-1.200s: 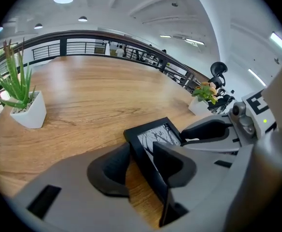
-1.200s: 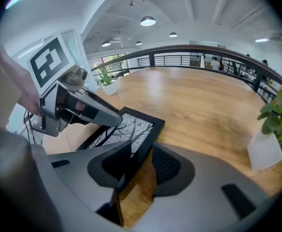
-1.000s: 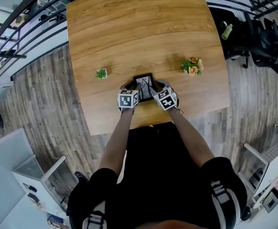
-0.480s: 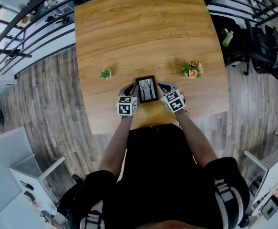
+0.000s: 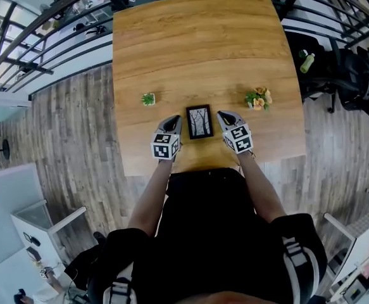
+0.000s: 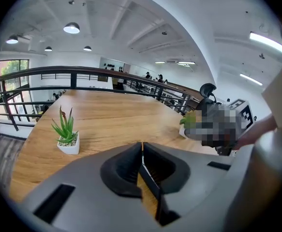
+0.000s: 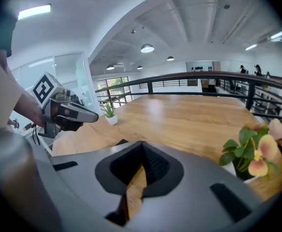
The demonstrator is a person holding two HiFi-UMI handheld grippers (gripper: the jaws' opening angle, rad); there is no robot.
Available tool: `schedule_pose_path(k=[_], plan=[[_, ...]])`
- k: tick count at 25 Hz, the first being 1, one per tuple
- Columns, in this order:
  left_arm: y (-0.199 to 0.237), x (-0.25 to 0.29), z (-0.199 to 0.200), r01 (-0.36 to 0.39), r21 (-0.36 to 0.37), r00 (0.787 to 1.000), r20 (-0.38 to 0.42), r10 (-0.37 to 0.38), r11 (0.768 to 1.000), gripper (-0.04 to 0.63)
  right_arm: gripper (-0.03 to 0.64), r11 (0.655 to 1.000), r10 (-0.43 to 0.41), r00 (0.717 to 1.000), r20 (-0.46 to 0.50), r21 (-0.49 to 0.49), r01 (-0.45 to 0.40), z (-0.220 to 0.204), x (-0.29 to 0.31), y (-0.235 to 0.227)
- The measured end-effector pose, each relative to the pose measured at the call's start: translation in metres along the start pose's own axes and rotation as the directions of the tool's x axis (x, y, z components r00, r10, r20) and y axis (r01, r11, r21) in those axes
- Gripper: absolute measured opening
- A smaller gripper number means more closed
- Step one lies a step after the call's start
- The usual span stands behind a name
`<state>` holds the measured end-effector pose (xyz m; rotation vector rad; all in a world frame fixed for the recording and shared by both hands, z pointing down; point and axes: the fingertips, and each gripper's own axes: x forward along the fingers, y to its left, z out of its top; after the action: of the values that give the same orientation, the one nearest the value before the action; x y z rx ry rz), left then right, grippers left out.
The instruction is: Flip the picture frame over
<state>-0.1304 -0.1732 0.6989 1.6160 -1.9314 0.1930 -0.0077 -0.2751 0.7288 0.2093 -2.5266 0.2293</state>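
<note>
Picture frame (image 5: 199,121) is lying flat with its tree print facing up, close to the near edge of the surface (image 5: 197,43) and about midway along that edge. We are looking down on the wooden surface, which is carrying everything else.

We are holding the left hand-held gripper (image 5: 176,120) just off the frame's left side, with a strip of bare wood showing between them. Its jaws have just been closing and are now sitting together with nothing between them, as we are seeing plainly in its own view (image 6: 141,146). We are holding the right hand-held gripper (image 5: 222,114) just off the frame's right side, also clear of it. Its jaws are pressing together on nothing (image 7: 141,145). Both are pointing away from the near edge, tilting downward, and each is showing up in the other's view.

Toward the right edge, level with the frame's far end, a flowering plant (image 5: 258,98) with peach blooms is standing upright, well apart from the frame. Toward the left edge a small succulent (image 5: 148,99) in a white pot is standing upright, nearer the frame than the flowers are.
</note>
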Motion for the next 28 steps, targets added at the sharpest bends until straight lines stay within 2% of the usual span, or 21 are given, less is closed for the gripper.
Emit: schedule_pose_path(k=[8, 19, 28], plan=[[0.008, -0.018, 0.0, 0.005, 0.02, 1.0, 0.004, -0.005, 1.0, 0.028, 0.008, 0.998, -0.059, 0.997, 0.057, 0.039, 0.057, 0.007, -0.013, -0.015], [0.02, -0.035, -0.007, 0.026, 0.006, 1.0, 0.005, -0.026, 1.0, 0.026, 0.008, 0.994, -0.11, 0.993, 0.044, 0.019, 0.109, 0.006, -0.021, -0.008], [0.028, -0.046, -0.012, 0.042, -0.004, 0.999, -0.004, -0.042, 0.999, 0.026, 0.008, 0.985, -0.166, 0.985, 0.047, 0.057, 0.163, 0.004, -0.04, 0.004]])
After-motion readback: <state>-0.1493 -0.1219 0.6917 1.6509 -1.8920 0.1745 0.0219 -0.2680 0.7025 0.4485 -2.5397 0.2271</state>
